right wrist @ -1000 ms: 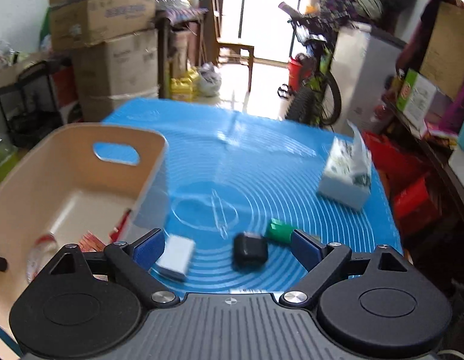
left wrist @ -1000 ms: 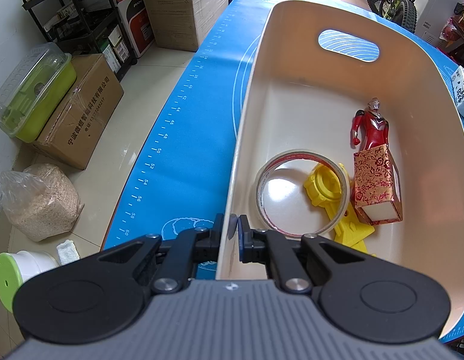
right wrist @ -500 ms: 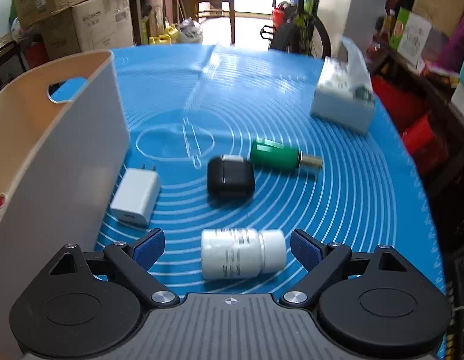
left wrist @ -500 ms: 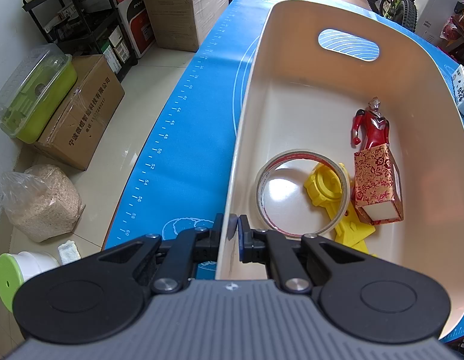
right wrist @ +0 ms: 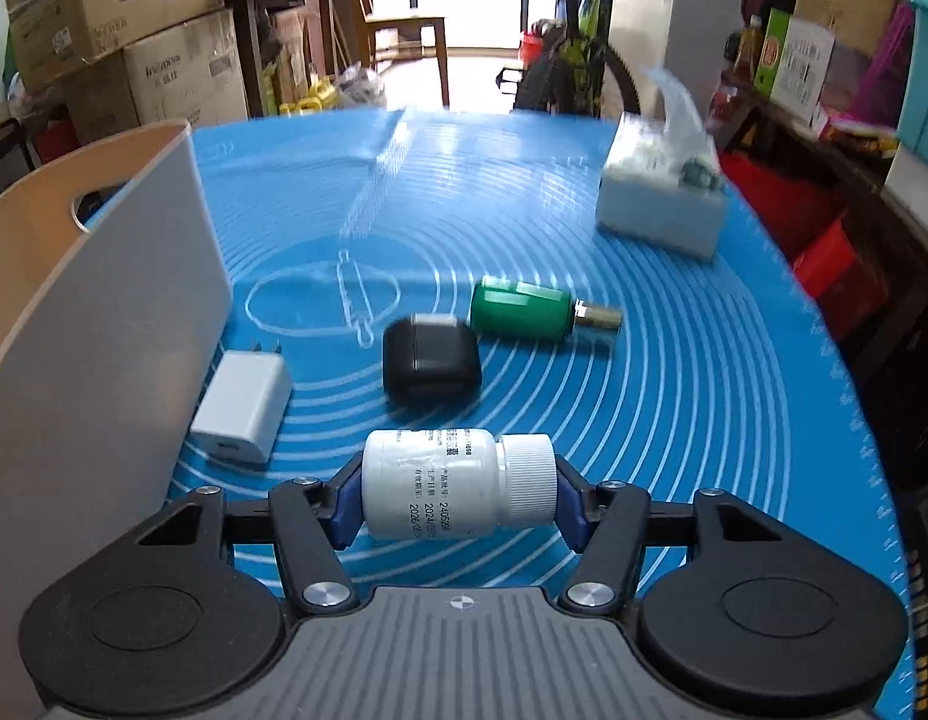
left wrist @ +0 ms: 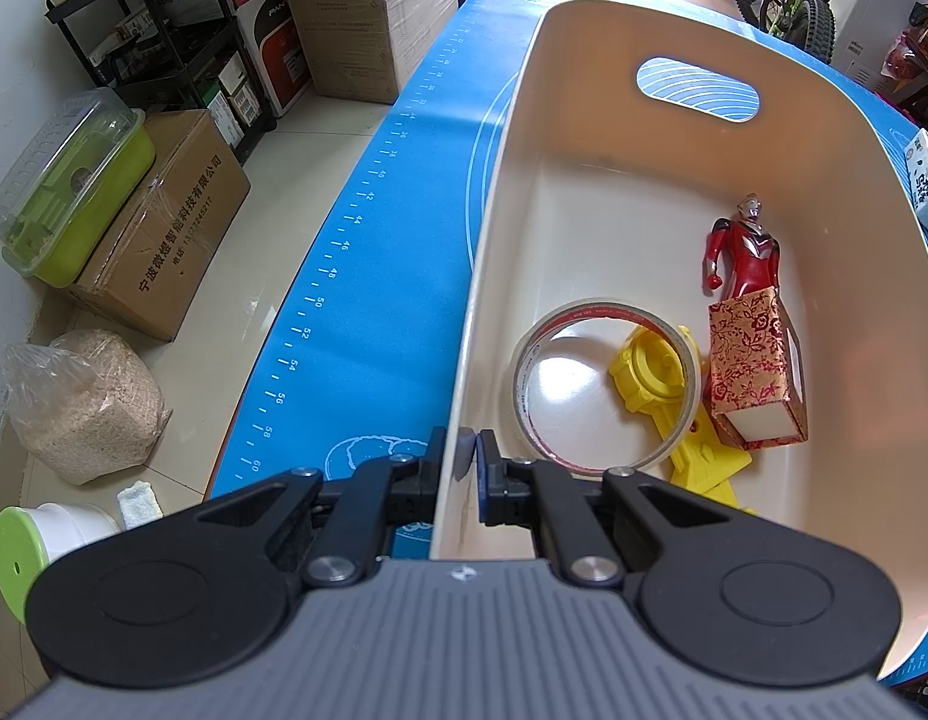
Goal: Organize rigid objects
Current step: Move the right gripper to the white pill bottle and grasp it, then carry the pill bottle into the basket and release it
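The beige bin stands on the blue mat. My left gripper is shut on its near rim, one pad on each side of the wall. Inside lie a tape roll, a yellow toy, a red figure and a patterned box. A white pill bottle lies sideways on the mat between the jaws of my right gripper, which are closing, with the pads against its base and cap.
On the mat beyond the bottle lie a white charger, a black case and a green cylinder. A tissue pack sits far right. The bin's outer wall rises at the left. Boxes and a bicycle stand around the table.
My right gripper dropped toward the mat, and its jaws came in from wide open onto the white bottle's ends. The left gripper stayed still on the bin rim.
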The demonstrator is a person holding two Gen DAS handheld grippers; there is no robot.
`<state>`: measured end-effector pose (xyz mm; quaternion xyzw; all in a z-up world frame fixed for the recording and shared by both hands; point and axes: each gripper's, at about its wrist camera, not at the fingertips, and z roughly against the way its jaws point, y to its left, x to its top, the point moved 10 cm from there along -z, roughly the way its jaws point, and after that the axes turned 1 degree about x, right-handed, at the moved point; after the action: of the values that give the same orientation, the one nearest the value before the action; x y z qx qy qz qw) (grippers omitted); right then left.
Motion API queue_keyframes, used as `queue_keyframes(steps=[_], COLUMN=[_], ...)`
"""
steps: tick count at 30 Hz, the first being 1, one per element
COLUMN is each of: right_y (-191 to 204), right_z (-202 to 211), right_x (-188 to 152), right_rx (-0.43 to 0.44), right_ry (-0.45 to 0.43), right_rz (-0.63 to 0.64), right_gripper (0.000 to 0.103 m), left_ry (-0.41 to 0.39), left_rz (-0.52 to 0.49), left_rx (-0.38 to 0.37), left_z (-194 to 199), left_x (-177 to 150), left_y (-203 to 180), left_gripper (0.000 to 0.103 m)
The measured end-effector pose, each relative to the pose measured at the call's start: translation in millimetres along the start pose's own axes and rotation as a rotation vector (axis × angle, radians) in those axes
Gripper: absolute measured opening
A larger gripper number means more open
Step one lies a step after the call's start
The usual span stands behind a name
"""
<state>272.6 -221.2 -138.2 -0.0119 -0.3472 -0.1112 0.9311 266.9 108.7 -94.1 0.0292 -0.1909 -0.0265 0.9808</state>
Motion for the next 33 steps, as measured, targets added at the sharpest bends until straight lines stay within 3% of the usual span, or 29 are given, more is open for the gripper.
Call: queue_keyframes(steps=[11, 17, 24, 33], right_y=[27.4, 67.5, 127.9, 191.0], right_z=[58.3, 93.6, 101.4, 79.4], right_x=[65.8, 96.4, 106.5, 76.0], right_rx=[0.018, 0.137, 0.258, 0.306], right_ry=[-0.203, -0.286, -0.27, -0.131], right_rz=[0.02, 0.045, 0.16, 0.321], right_gripper=[0.064, 0.064, 0.064, 0.064], left_ry=[0.0, 0.0, 0.0, 0.0], left_rz=[0.0, 0.0, 0.0, 0.0], left_rx=[0.0, 0.0, 0.0, 0.0], left_z=[-0.1, -0.1, -0.2, 0.1], left_x=[-0.1, -0.1, -0.2, 0.1], left_y=[-0.3, -0.3, -0.3, -0.2], left_gripper=[0.011, 0.011, 0.011, 0.011])
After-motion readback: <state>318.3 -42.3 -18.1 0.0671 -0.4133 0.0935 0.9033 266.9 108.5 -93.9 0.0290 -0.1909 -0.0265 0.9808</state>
